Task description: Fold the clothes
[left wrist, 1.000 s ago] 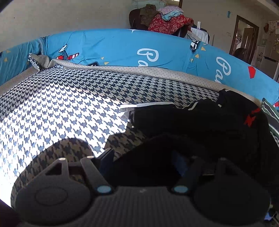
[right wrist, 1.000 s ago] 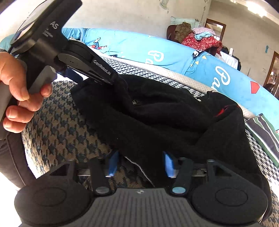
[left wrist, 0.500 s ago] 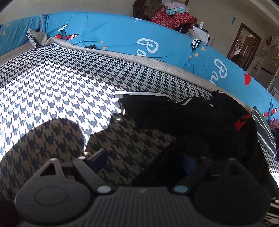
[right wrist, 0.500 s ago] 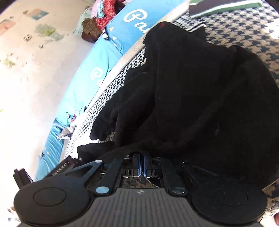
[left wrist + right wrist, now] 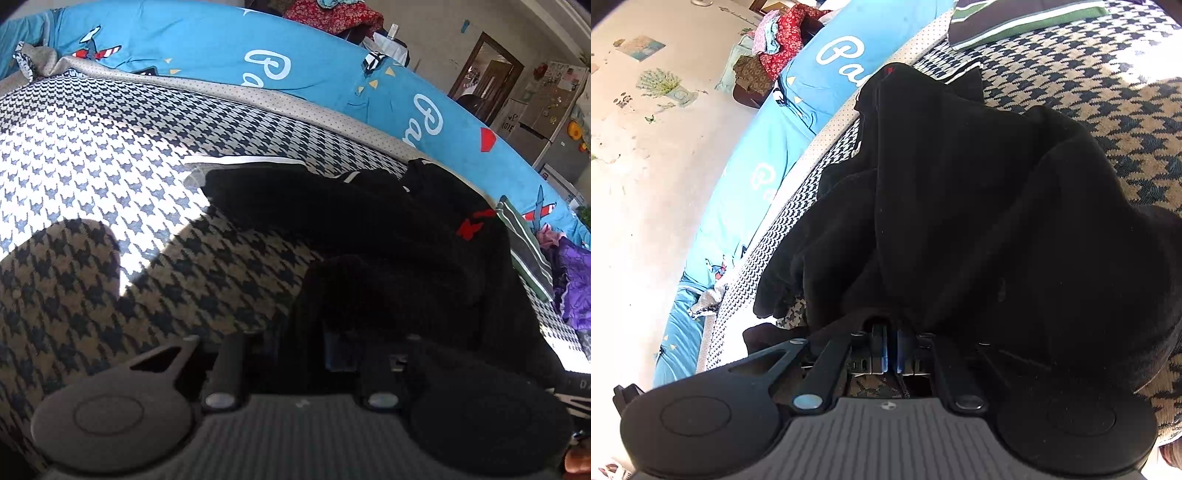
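A black garment (image 5: 388, 236) with a small red mark lies bunched on the houndstooth bed cover (image 5: 110, 155). It also fills the right wrist view (image 5: 979, 206). My left gripper (image 5: 306, 347) is shut on a fold of the black garment at its near edge; the cloth covers the fingers. My right gripper (image 5: 891, 347) is shut on another edge of the same garment, its blue pads pressed together with cloth between them. The garment drapes up from the right gripper over the bed.
A blue printed cushion (image 5: 295, 74) runs along the far side of the bed. A green-striped folded garment (image 5: 1027, 22) lies beyond the black one. Purple clothes (image 5: 569, 280) lie at the right. A pile of clothes on a chair (image 5: 775, 55) stands by the wall.
My right gripper closed on the black garment's edge and tilted over. My left gripper's fingers came together on the cloth, and it shifted toward the garment.
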Demonstrator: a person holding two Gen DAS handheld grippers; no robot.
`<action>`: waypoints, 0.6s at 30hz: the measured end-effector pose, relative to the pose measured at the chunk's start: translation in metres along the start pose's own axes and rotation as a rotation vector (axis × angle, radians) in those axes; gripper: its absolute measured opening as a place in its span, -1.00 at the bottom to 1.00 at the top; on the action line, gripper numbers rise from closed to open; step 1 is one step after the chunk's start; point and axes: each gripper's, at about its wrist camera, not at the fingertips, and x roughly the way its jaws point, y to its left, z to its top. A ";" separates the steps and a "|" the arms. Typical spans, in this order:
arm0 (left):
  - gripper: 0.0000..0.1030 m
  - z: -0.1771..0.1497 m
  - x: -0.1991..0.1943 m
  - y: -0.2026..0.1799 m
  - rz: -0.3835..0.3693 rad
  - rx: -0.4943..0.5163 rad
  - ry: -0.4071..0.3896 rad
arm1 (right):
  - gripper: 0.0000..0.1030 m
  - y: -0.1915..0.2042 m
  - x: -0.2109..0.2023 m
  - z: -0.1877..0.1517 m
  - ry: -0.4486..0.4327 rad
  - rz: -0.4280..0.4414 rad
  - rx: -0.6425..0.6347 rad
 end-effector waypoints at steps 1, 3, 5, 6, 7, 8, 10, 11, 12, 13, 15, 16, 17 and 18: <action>-0.85 0.000 0.000 -0.001 -0.024 -0.002 0.006 | -0.85 0.005 -0.001 -0.001 -0.011 -0.023 -0.053; -0.87 0.000 0.000 -0.002 -0.071 -0.017 0.024 | -0.77 0.016 -0.003 -0.004 -0.032 -0.067 -0.158; -0.87 0.000 0.002 0.004 -0.130 -0.078 0.055 | -0.69 0.027 -0.006 -0.009 -0.055 -0.100 -0.254; -0.87 0.001 0.003 0.010 -0.164 -0.134 0.071 | -0.66 0.031 -0.007 -0.011 -0.067 -0.116 -0.301; -0.87 0.001 0.005 0.017 -0.195 -0.189 0.085 | -0.60 0.036 -0.009 -0.014 -0.080 -0.138 -0.347; -0.87 0.002 0.007 0.024 -0.218 -0.243 0.095 | -0.49 0.040 -0.010 -0.016 -0.093 -0.160 -0.393; -0.87 0.003 0.010 0.034 -0.239 -0.307 0.105 | -0.33 0.046 -0.011 -0.023 -0.118 -0.197 -0.470; -0.87 0.003 0.011 0.036 -0.241 -0.322 0.106 | -0.30 0.049 -0.012 -0.026 -0.130 -0.212 -0.505; -0.87 0.003 0.012 0.037 -0.239 -0.323 0.107 | -0.26 0.052 -0.011 -0.029 -0.138 -0.227 -0.540; -0.87 0.003 0.012 0.036 -0.236 -0.318 0.107 | -0.26 0.055 -0.011 -0.033 -0.145 -0.241 -0.574; -0.87 0.004 0.013 0.036 -0.228 -0.311 0.106 | -0.24 0.060 -0.010 -0.038 -0.153 -0.266 -0.637; -0.87 0.004 0.013 0.036 -0.223 -0.308 0.105 | -0.23 0.062 -0.009 -0.042 -0.155 -0.283 -0.674; -0.87 0.004 0.012 0.036 -0.218 -0.306 0.104 | -0.22 0.064 -0.007 -0.046 -0.158 -0.301 -0.713; -0.87 0.004 0.012 0.036 -0.213 -0.303 0.102 | -0.21 0.066 -0.007 -0.051 -0.161 -0.319 -0.759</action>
